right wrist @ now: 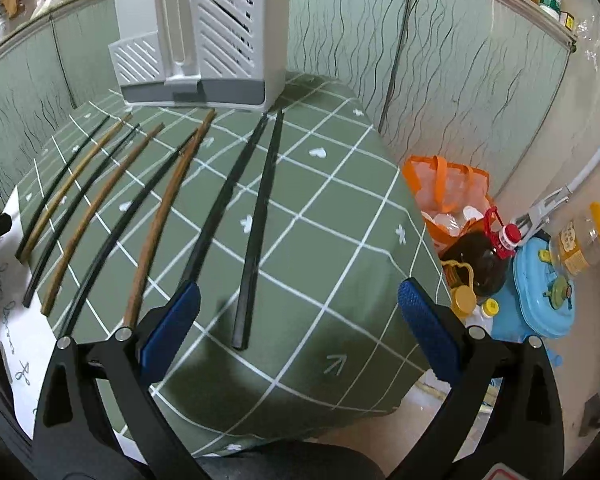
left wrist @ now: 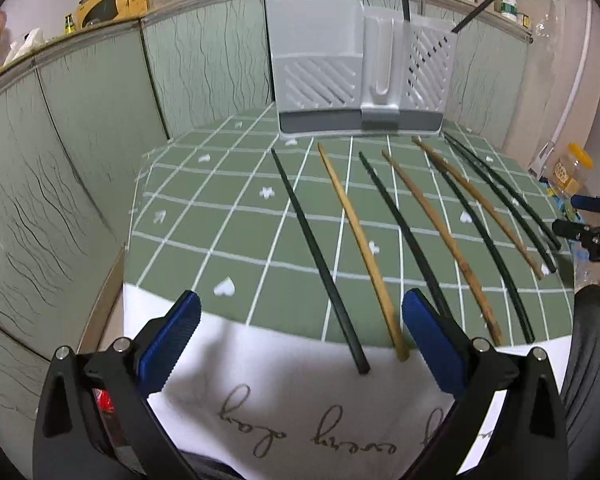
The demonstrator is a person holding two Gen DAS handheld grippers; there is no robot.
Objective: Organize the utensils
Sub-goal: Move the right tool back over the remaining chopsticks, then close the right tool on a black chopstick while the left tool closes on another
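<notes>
Eight chopsticks are lying fanned across a green checked tablecloth (left wrist: 204, 216), tips pointing toward a grey-and-white slotted utensil holder (left wrist: 360, 80) standing at the tabletop's far edge. The left gripper (left wrist: 300, 320) is hovering over the near edge with its blue ribbed pads spread wide and pinching nothing — the butts of the leftmost black chopstick (left wrist: 320, 256) and a pale wooden chopstick (left wrist: 360, 240) are lying in the gap between its fingers, untouched. The right gripper (right wrist: 300, 300) is likewise gaping over the tabletop's near right corner, the rightmost black chopstick (right wrist: 256, 232) running up between its fingers and a second black one (right wrist: 224, 200) lying just beside its left pad. The sticks are slim and tapered, five glossy black and three matte brown wood. A white cloth with script lettering (left wrist: 300, 412) is draping the near edge. Beyond the right edge, on the floor, an orange bag (right wrist: 448, 184), a dark oil bottle (right wrist: 480, 260) and a blue container (right wrist: 540, 300) are crowding together.
</notes>
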